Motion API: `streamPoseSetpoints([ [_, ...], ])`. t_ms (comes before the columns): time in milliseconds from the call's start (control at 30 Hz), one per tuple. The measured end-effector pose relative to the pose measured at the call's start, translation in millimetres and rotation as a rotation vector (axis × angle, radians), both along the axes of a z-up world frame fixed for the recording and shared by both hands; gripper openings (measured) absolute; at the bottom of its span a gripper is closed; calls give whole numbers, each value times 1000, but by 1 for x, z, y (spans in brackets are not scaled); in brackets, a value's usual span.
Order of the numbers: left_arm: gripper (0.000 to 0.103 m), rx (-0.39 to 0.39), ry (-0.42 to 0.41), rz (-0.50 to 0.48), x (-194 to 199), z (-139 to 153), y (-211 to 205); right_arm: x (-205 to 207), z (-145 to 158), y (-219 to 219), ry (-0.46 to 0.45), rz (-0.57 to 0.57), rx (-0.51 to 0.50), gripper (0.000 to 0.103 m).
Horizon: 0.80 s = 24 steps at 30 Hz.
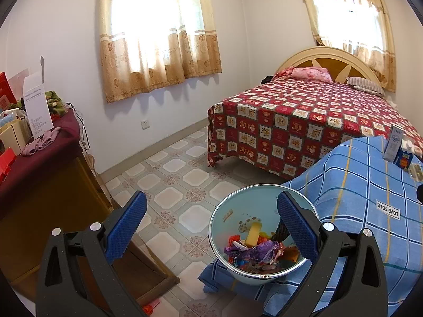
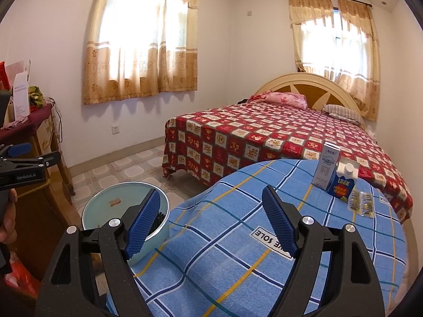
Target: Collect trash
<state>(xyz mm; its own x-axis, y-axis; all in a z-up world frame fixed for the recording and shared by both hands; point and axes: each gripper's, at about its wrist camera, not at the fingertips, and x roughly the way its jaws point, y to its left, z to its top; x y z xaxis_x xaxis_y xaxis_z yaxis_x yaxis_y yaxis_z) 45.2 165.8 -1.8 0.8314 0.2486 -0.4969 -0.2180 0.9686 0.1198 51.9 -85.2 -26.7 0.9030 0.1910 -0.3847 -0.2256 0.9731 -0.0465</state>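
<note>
Fingers of the right gripper gape wide and empty above the counter; the left gripper also gapes over the bin. Both cartons stand upright near the far edge, so a clumsy reach risks toppling them off.

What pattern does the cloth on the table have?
Blue plaid cloth with white, teal and yellow lines; clearest in the right wrist view.

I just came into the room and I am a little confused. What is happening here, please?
A person is collecting trash with two hand-held claws. Both the left claw and the right claw are open and hold nothing. A pale blue bin, already holding wrappers, stands beside the table with the blue checked cloth. On the cloth a white carton, a blue carton and small packets are not yet picked up.
</note>
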Motion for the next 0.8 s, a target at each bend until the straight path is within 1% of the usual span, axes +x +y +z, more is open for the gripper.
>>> streamPoseSetpoints([
  [800,97,9,11,3,1,-1,-1,-3,0,-4,-1,-3,5,79],
])
